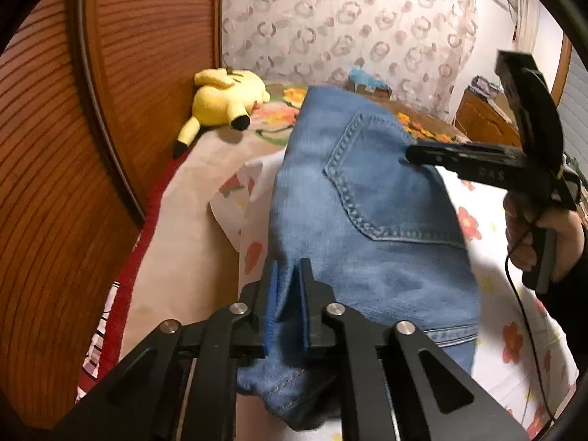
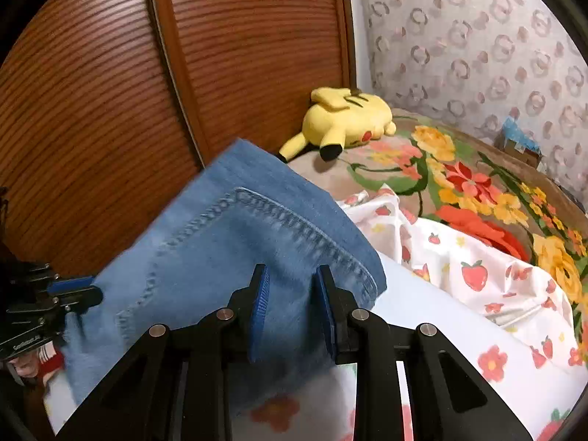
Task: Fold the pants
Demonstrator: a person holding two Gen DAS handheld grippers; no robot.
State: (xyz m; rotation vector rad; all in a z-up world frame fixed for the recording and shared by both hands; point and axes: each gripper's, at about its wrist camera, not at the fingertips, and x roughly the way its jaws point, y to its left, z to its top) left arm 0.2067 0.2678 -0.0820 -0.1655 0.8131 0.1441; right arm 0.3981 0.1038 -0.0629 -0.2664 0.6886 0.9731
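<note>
Blue denim pants (image 1: 352, 198) stretched between left claw (image 1: 288, 279), right claw (image 2: 290, 294)

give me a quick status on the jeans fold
Left gripper shut on jeans, right gripper shut on them too. Jeans held up off the bed. Yellow plush far back, not in the way.

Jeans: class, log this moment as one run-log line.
stage: mid-fold | jeans: lifted over bed | left tongs: shut on jeans | right tongs: shut on jeans
</note>
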